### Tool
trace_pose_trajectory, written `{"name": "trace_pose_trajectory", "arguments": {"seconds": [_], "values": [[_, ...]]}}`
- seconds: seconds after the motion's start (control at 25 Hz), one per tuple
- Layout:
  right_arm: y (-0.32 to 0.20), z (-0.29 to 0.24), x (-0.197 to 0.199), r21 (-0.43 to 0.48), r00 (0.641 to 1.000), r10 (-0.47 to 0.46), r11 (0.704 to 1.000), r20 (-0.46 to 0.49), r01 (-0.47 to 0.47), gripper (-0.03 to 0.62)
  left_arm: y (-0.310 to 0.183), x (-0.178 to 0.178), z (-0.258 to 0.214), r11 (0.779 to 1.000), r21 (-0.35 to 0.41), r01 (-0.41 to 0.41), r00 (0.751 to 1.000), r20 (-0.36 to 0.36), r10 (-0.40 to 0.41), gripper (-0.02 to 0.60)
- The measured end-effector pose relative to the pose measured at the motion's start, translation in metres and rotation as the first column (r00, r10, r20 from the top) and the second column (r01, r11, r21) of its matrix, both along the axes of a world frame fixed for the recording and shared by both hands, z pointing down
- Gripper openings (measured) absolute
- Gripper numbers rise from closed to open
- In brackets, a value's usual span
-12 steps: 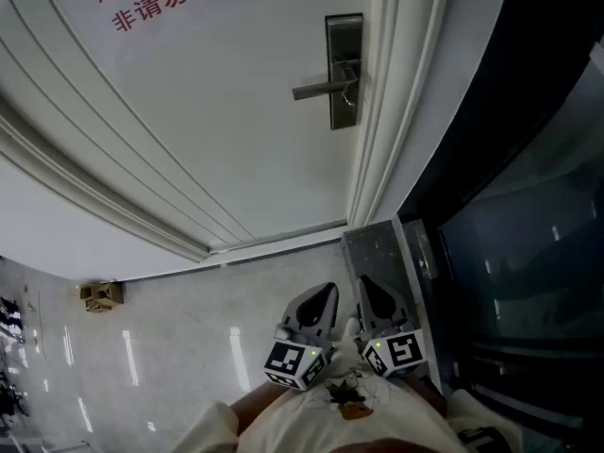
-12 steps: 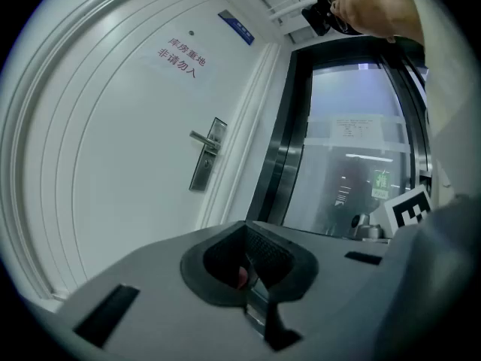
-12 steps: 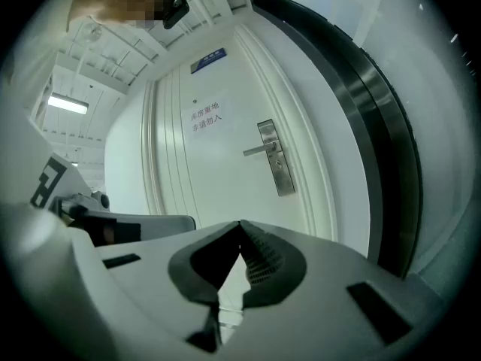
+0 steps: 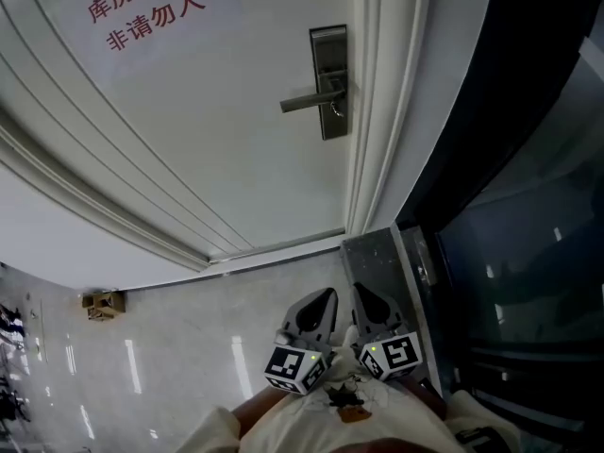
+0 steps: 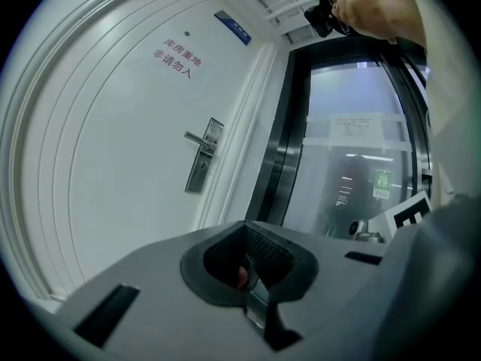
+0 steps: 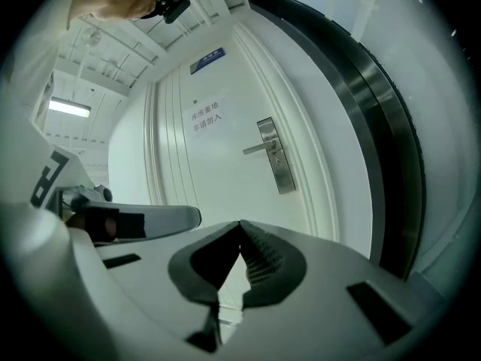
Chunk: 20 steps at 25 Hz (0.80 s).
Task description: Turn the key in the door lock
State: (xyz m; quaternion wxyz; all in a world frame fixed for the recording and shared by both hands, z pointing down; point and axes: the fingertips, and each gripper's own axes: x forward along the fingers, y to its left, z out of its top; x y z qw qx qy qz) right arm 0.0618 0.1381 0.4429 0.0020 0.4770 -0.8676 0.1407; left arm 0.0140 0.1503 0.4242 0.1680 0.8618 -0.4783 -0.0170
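1. White door (image 4: 217, 130); red-lettered notice (image 4: 142, 12) at upper left.
2. Metal lock plate (image 4: 328, 81) with lever handle (image 4: 304, 103), at the door's right edge (any key there is too small to tell).
3. Left gripper (image 4: 321, 302): low, well apart from the lock, jaws pressed together, empty.
4. Right gripper (image 4: 368, 298): just beside it, jaws likewise closed, empty.

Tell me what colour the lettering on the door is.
Red lettering on the white door; the head view shows it best.
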Motion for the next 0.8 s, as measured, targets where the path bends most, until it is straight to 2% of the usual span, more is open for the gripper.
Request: {"name": "trace_pose_trajectory", "arguments": {"seconds": [0.24,0.4,0.6,0.8], "values": [[-0.004,-0.004,0.014,-0.018,0.993,-0.039,0.999,0.108,0.041,0.011,0.002,0.022,0.003,1.000,-0.011,-0.007,1.000,-0.005,0.007,0.005],[-0.011,0.005,0.020,-0.007,0.995,-0.064,0.998,0.083,0.065,0.011,0.001,0.028,0.017,0.998,-0.057,0.027,0.999,-0.029,-0.029,0.005],[-0.032,0.004,0.003,0.015,0.996,-0.082,0.997,0.021,0.082,0.009,-0.025,0.001,0.021,0.994,-0.071,0.082,0.996,-0.039,-0.084,0.005],[-0.088,-0.003,-0.020,0.051,0.999,-0.042,0.998,0.024,0.041,0.009,-0.082,-0.020,0.019,0.998,-0.051,0.048,0.997,-0.051,-0.051,0.005]]}}
